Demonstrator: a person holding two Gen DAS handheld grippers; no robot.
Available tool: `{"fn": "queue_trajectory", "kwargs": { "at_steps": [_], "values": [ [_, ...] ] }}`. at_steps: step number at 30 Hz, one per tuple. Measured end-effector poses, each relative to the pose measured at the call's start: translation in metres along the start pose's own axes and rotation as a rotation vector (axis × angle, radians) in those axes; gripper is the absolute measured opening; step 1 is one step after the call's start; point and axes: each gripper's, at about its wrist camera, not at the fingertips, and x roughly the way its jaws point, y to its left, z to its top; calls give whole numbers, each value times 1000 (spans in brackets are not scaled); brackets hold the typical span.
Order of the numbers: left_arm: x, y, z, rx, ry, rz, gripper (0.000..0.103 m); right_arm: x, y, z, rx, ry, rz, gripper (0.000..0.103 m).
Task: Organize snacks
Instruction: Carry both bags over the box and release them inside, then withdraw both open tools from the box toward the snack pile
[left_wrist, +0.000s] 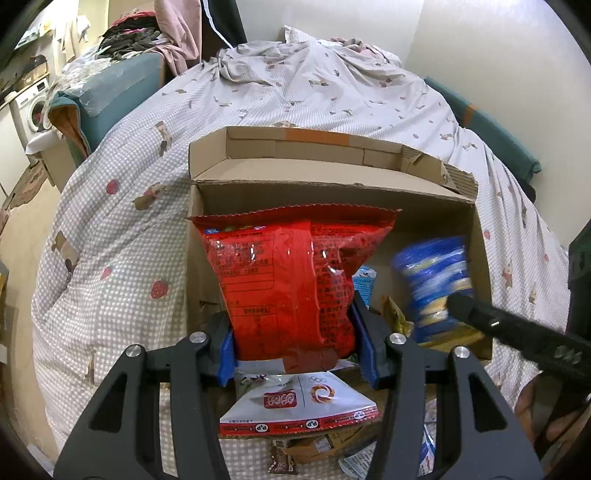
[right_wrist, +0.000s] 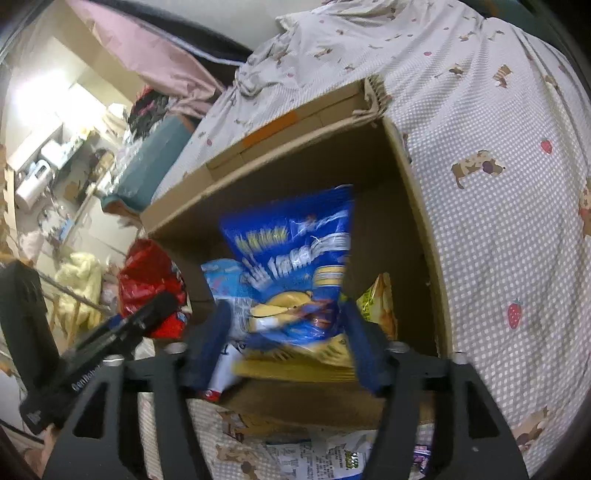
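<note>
An open cardboard box (left_wrist: 332, 177) stands on the bed. My left gripper (left_wrist: 295, 350) is shut on a red snack bag (left_wrist: 291, 280) and holds it upright over the box's left side. My right gripper (right_wrist: 291, 332) is shut on a blue snack bag (right_wrist: 295, 258), blurred, inside the box's right side; that bag also shows in the left wrist view (left_wrist: 432, 277). A yellow-green bag (right_wrist: 380, 302) and a light blue packet (right_wrist: 218, 277) lie in the box. The red bag shows at the left of the right wrist view (right_wrist: 147, 273).
A white and red snack packet (left_wrist: 295, 406) and several small packets (left_wrist: 317, 450) lie on the checked quilt (left_wrist: 129, 240) in front of the box. More packets (right_wrist: 325, 458) lie below the right gripper. A teal sofa (left_wrist: 110, 92) and a washing machine (left_wrist: 31, 107) stand at the left.
</note>
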Motion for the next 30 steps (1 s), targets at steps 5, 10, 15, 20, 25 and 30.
{"fn": "queue_trajectory", "kwargs": {
  "at_steps": [5, 10, 15, 20, 25, 30],
  "values": [
    [4, -8, -4, 49, 33, 35, 52, -13, -4, 2, 26, -53, 4, 97],
    [-5, -8, -2, 41, -14, 33, 79, -11, -5, 5, 41, -41, 12, 97],
    [-18, -11, -1, 64, -88, 83, 86, -11, -1, 7, 18, -47, -10, 97],
    [-23, -6, 0, 49, -96, 72, 86, -13, 4, 7, -22, -53, -33, 97],
    [-30, 1, -3, 12, -96, 67, 86, -17, 7, 5, -31, -61, -41, 97],
    [-38, 12, -5, -53, -97, 129, 86, -25, 8, 1, -34, -70, -44, 97]
  ]
}}
